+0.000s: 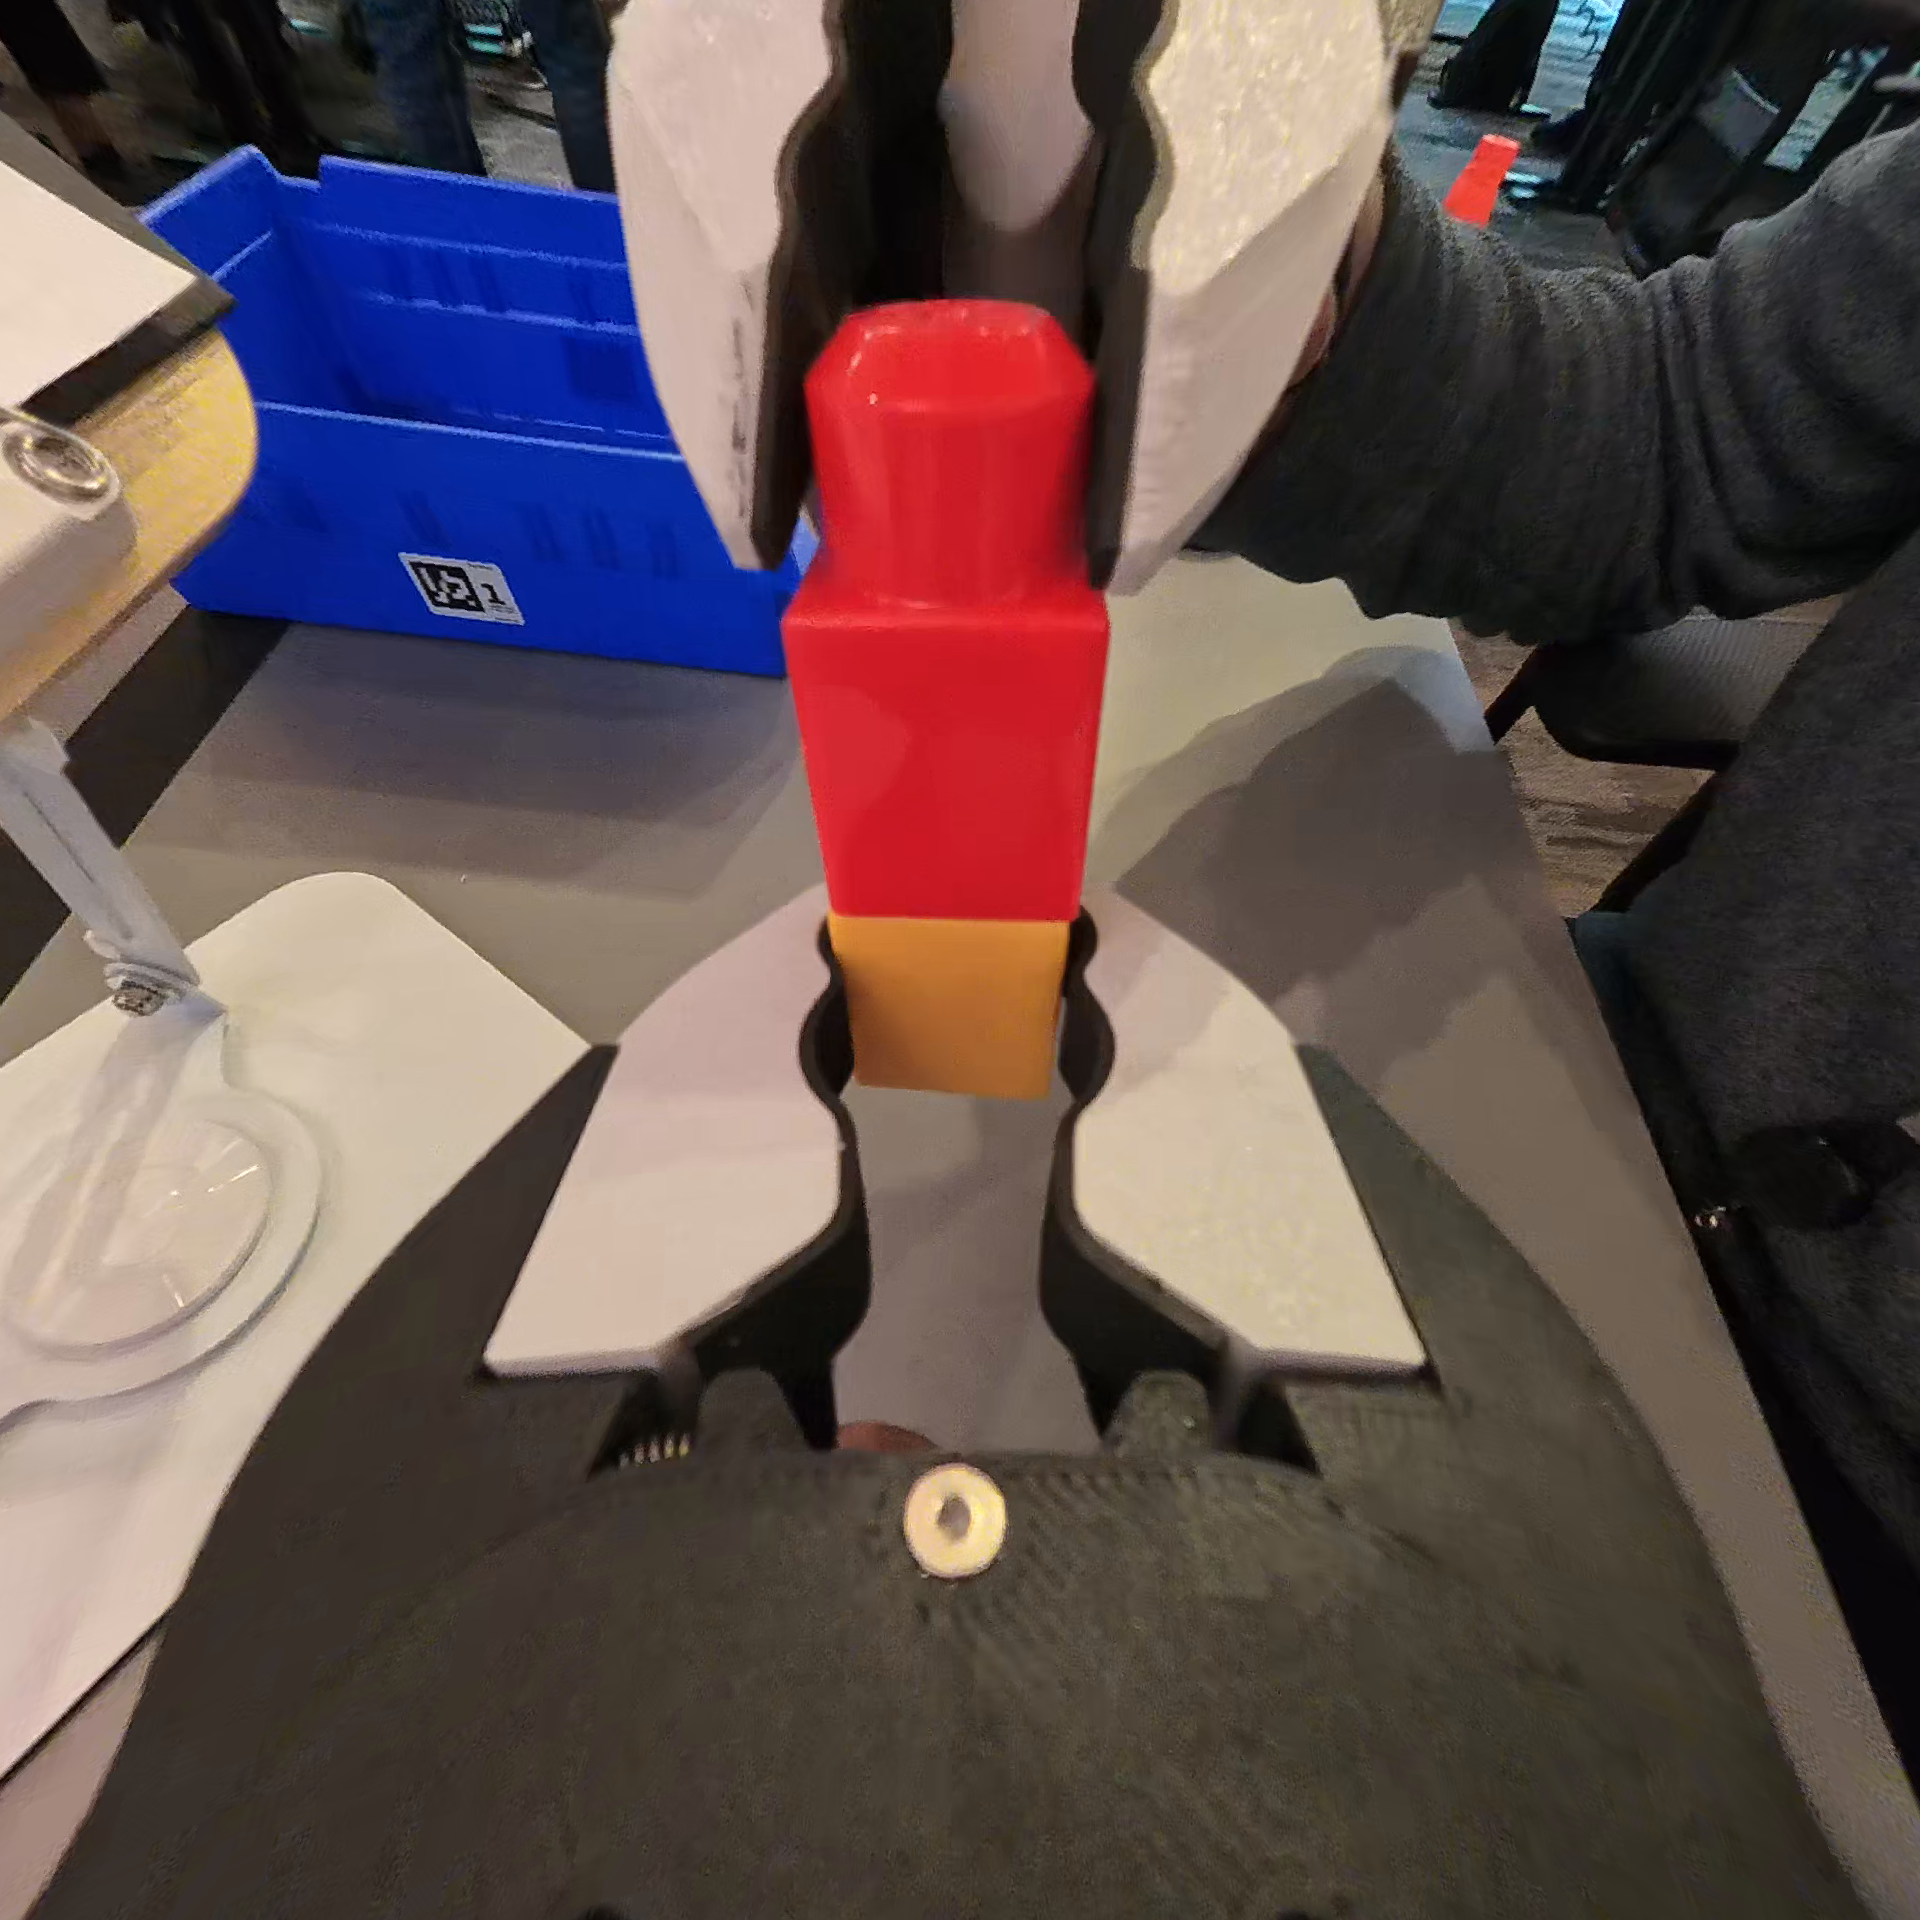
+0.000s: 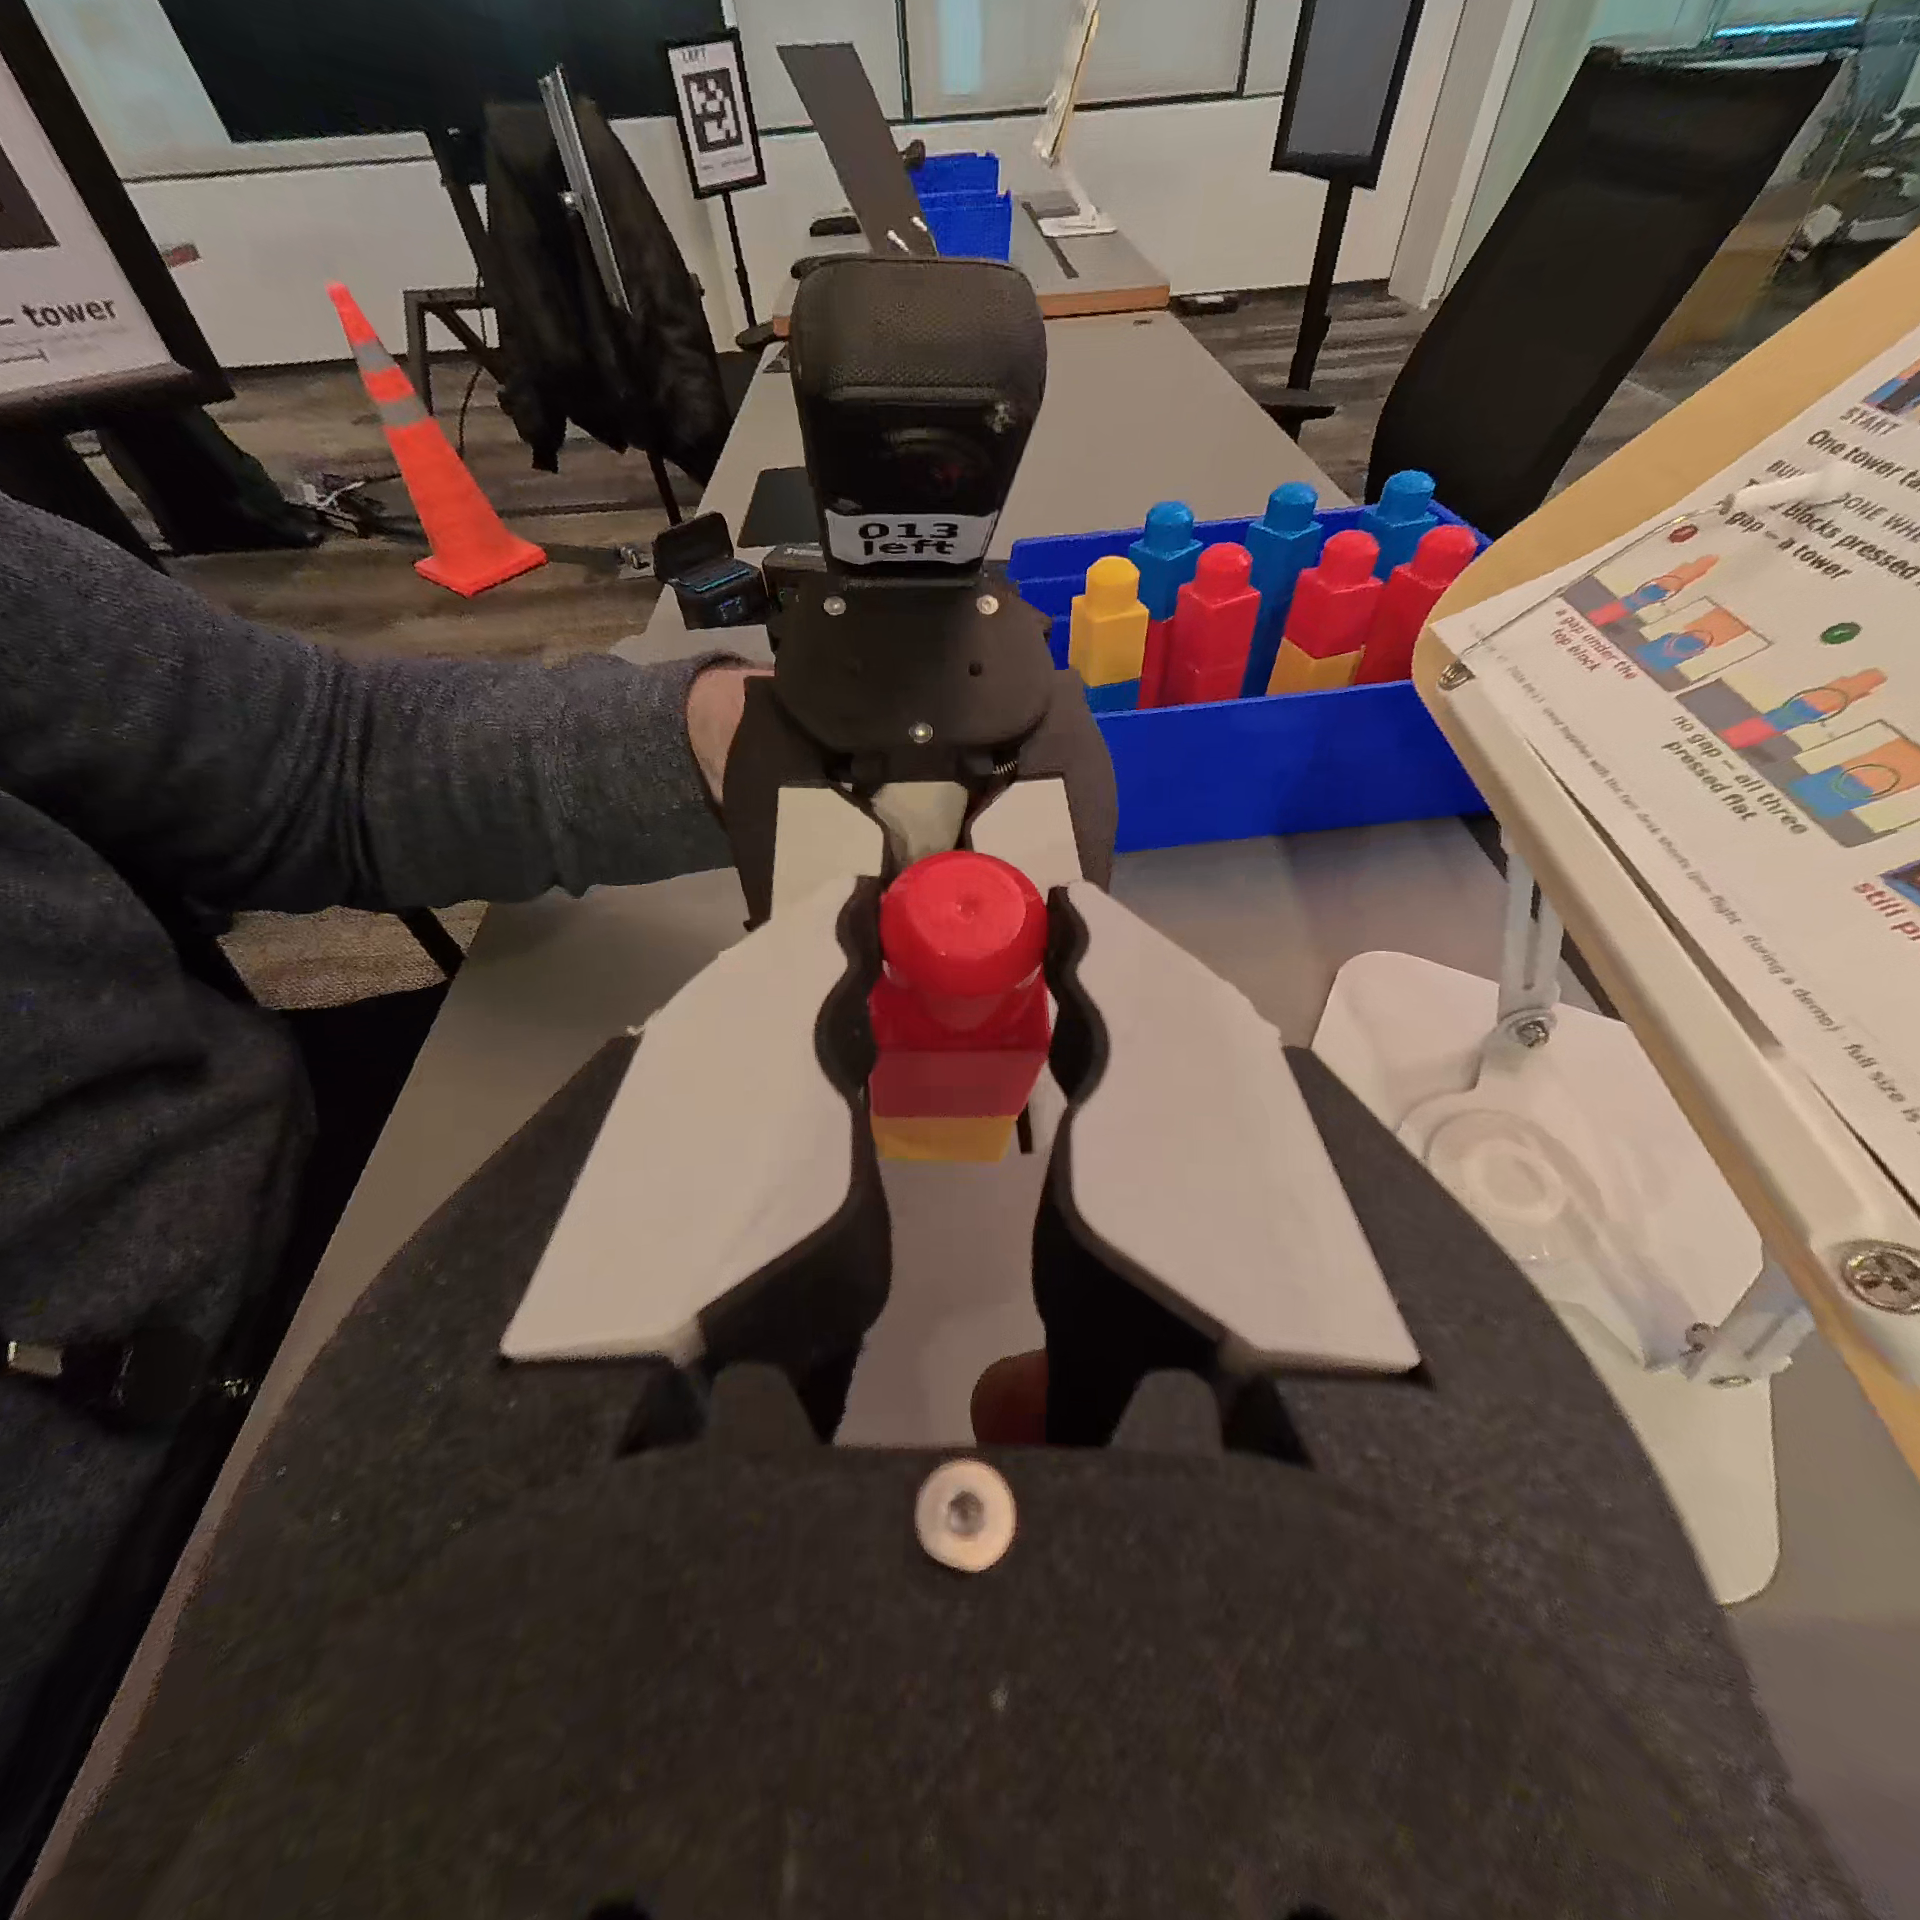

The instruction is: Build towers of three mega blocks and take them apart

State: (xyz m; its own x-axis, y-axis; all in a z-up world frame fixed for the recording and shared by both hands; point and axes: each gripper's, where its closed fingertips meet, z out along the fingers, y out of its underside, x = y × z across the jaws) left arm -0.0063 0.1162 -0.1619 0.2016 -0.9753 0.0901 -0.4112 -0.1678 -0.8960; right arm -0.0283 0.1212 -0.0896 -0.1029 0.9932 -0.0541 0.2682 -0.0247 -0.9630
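Note:
A red mega block [image 1: 945,758] sits pressed on a yellow block [image 1: 951,1003], and the pair is held above the grey table [image 1: 468,769]. My left gripper [image 1: 951,997] is shut on the yellow block, with both pads against its sides. My right gripper [image 1: 940,561] comes from the far side, and its pads close on the red block at the stud. In the right wrist view my right gripper [image 2: 961,987] clamps the red block [image 2: 961,935], with the yellow block [image 2: 940,1138] below it. The left gripper's body [image 2: 914,675] faces me beyond it.
A blue bin [image 2: 1278,769] at the back right holds several built towers of red, blue and yellow blocks. Another blue bin [image 1: 468,499] stands behind the blocks in the left wrist view. A tilted board with an instruction sheet [image 2: 1714,675] on a white base [image 2: 1558,1143] stands at the right. There is about 7 centimetres between the tips of the two grippers.

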